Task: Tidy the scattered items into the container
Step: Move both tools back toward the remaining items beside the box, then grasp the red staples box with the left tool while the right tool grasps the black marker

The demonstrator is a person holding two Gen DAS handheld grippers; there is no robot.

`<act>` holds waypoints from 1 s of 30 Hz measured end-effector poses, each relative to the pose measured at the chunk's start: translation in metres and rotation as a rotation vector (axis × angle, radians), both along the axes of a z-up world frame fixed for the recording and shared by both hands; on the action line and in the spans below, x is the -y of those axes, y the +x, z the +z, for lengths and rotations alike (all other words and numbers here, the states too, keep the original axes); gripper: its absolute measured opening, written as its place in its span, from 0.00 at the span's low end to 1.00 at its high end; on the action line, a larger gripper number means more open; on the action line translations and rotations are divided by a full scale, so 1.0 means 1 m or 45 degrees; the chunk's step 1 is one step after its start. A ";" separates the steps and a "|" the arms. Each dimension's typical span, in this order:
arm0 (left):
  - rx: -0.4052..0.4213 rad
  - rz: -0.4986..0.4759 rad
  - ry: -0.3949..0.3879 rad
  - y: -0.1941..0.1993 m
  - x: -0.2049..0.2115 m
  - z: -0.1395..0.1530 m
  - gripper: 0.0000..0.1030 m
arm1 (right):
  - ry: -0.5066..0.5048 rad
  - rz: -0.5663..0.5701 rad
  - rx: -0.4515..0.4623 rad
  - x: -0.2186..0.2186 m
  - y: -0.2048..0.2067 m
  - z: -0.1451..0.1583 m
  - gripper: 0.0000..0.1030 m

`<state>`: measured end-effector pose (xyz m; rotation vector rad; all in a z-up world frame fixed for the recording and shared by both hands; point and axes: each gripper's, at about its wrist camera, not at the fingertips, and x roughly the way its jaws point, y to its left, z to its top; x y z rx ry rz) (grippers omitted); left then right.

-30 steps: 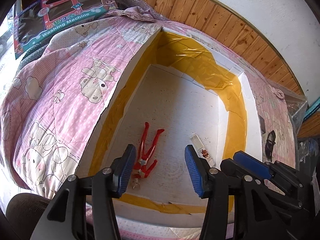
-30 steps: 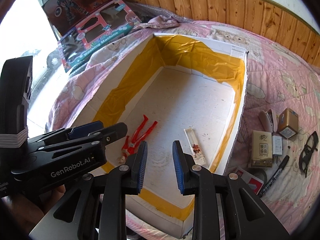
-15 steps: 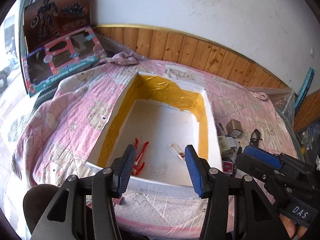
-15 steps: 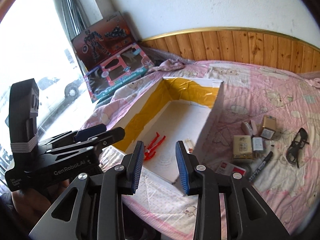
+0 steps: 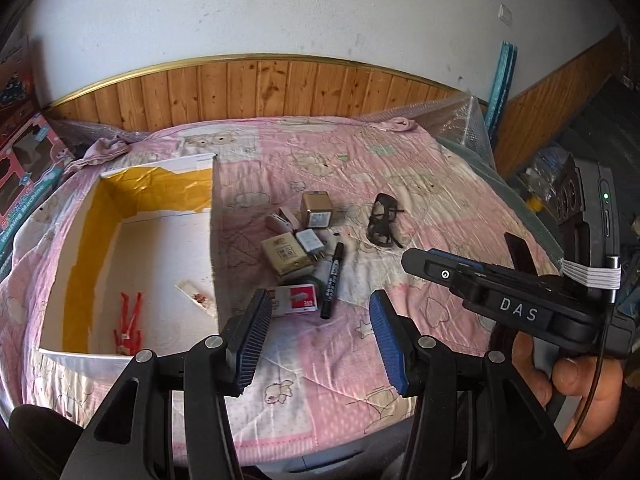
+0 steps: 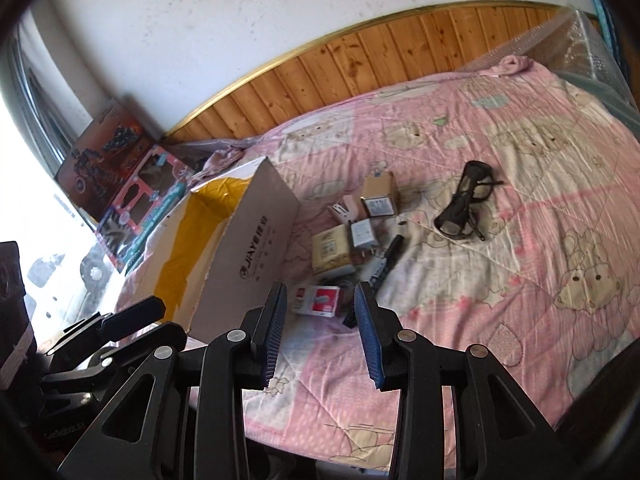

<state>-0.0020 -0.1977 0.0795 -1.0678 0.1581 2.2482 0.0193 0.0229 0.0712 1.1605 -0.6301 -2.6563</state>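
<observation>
Marker (image 5: 333, 280) lies near bed's front edge, beside box (image 5: 80, 240), long axis toward right hand-held gripper (image 6: 320, 332), the nearer one; left hand-held gripper (image 5: 316, 340) likewise gapes wide, holding nothing.

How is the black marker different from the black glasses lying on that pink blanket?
The marker is one straight stick with printing along its barrel; the glasses are a looped frame with their arms sticking out. The marker lies touching the cluster of small boxes, next to the red and white box; the glasses lie apart, farther from the container. Both are black, rest on the blanket, and are not yet in the container.
</observation>
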 end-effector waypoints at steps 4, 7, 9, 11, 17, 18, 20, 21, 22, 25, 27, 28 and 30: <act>0.094 -0.030 -0.042 -0.010 -0.023 -0.028 0.52 | -0.034 -0.025 0.093 -0.011 -0.007 -0.019 0.38; 0.207 -0.016 -0.041 -0.025 -0.032 -0.052 0.52 | -0.058 -0.025 0.137 -0.015 -0.014 -0.030 0.38; 0.257 0.002 -0.052 -0.034 -0.036 -0.065 0.52 | -0.063 -0.019 0.165 -0.014 -0.022 -0.036 0.38; 0.285 0.022 -0.071 -0.042 -0.040 -0.076 0.52 | -0.071 -0.011 0.188 -0.013 -0.030 -0.042 0.38; 0.323 0.050 -0.147 -0.068 -0.053 -0.104 0.55 | -0.066 0.014 0.267 -0.007 -0.060 -0.063 0.38; 0.324 0.056 -0.154 -0.072 -0.055 -0.108 0.55 | -0.059 0.018 0.283 -0.005 -0.066 -0.066 0.38; 0.331 0.068 -0.165 -0.081 -0.057 -0.114 0.55 | -0.050 0.025 0.303 -0.002 -0.077 -0.073 0.38; 0.334 0.073 -0.168 -0.085 -0.058 -0.117 0.55 | -0.036 0.032 0.316 0.000 -0.083 -0.077 0.38; 0.337 0.083 -0.172 -0.090 -0.058 -0.120 0.55 | -0.021 0.032 0.329 0.001 -0.088 -0.081 0.38; 0.344 0.093 -0.187 -0.101 -0.058 -0.129 0.56 | 0.013 0.033 0.371 0.006 -0.104 -0.095 0.38; 0.345 0.091 -0.200 -0.105 -0.060 -0.135 0.58 | 0.038 0.030 0.397 0.008 -0.113 -0.105 0.38; 0.349 0.085 -0.206 -0.106 -0.061 -0.138 0.58 | 0.050 0.030 0.412 0.009 -0.117 -0.111 0.38; 0.364 0.083 -0.219 -0.108 -0.062 -0.146 0.58 | 0.071 0.036 0.441 0.012 -0.124 -0.123 0.38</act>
